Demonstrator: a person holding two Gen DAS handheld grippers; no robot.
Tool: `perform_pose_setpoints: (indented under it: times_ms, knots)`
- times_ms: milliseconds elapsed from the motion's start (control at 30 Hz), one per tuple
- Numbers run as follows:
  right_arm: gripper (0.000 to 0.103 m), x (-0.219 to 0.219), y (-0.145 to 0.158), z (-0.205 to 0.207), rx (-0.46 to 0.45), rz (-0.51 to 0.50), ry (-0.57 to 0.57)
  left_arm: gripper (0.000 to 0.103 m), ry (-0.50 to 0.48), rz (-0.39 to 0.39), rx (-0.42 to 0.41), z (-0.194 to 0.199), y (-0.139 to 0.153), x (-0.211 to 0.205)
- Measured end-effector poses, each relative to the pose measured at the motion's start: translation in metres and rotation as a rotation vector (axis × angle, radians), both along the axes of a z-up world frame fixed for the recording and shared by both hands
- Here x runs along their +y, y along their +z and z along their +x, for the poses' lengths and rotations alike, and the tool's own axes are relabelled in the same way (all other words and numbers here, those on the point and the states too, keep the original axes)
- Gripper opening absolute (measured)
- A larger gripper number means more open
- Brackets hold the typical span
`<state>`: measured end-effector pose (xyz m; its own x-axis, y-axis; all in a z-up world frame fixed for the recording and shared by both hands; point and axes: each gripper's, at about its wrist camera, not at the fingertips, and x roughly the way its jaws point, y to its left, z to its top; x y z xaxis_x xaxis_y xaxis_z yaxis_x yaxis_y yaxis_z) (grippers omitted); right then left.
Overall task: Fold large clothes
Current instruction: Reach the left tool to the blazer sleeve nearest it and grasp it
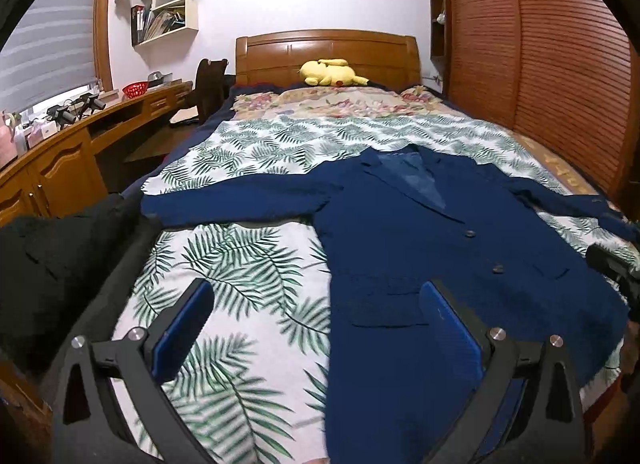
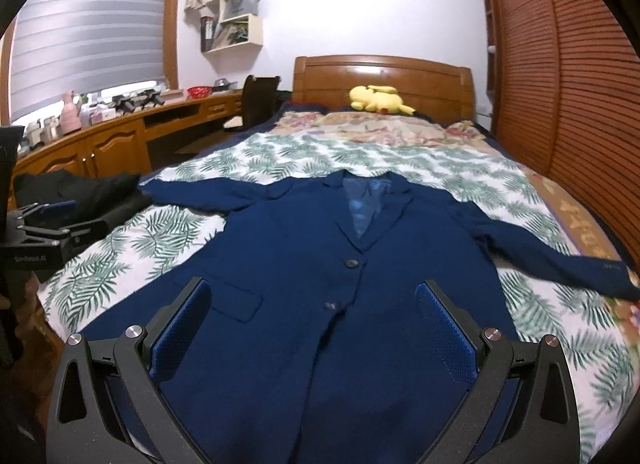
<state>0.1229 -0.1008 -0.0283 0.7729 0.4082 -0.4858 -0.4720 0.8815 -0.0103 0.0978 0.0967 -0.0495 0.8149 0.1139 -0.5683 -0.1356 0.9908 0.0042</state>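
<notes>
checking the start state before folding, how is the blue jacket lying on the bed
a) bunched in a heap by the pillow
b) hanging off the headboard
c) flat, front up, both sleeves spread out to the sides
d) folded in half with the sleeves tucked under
c: the blue jacket lies flat with lapels and buttons facing up, one sleeve out to each side on the leaf-print bedspread; both claws hang open above it.

The navy blazer [image 2: 304, 264] is matt woven cloth (its lining [image 2: 362, 203] shinier, perhaps satin). The headboard [image 2: 384, 79] is glossy varnished wood; the leaf-print bedspread [image 1: 248, 264] looks like soft cotton.
</notes>
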Motion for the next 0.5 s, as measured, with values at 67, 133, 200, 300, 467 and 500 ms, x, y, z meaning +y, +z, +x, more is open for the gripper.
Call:
perform_pose_setpoints:
  times_ms: [67, 133, 200, 300, 467, 500]
  knots:
    - [0.103, 0.007, 0.001, 0.010, -0.004, -0.003, 0.012, 0.103, 0.003, -0.004, 0.011, 0.010, -0.002, 0.011]
    - [0.103, 0.015, 0.003, 0.022, -0.004, -0.008, 0.024, 0.103, 0.007, -0.006, 0.016, 0.017, -0.002, 0.020]
    - [0.103, 0.022, 0.004, 0.036, -0.007, -0.009, 0.036, 0.103, 0.012, -0.010, 0.026, 0.026, -0.005, 0.031]
    - [0.103, 0.032, 0.005, 0.053, -0.009, -0.006, 0.049, 0.103, 0.001, -0.047, 0.042, 0.039, -0.008, 0.046]
    - [0.103, 0.052, -0.002, 0.087, -0.002, -0.011, 0.076, 0.103, 0.010, -0.073, 0.046, 0.061, -0.011, 0.072]
    - [0.103, 0.056, -0.004, 0.093, 0.000, -0.015, 0.081, 0.103, 0.013, -0.074, 0.048, 0.066, -0.011, 0.077]
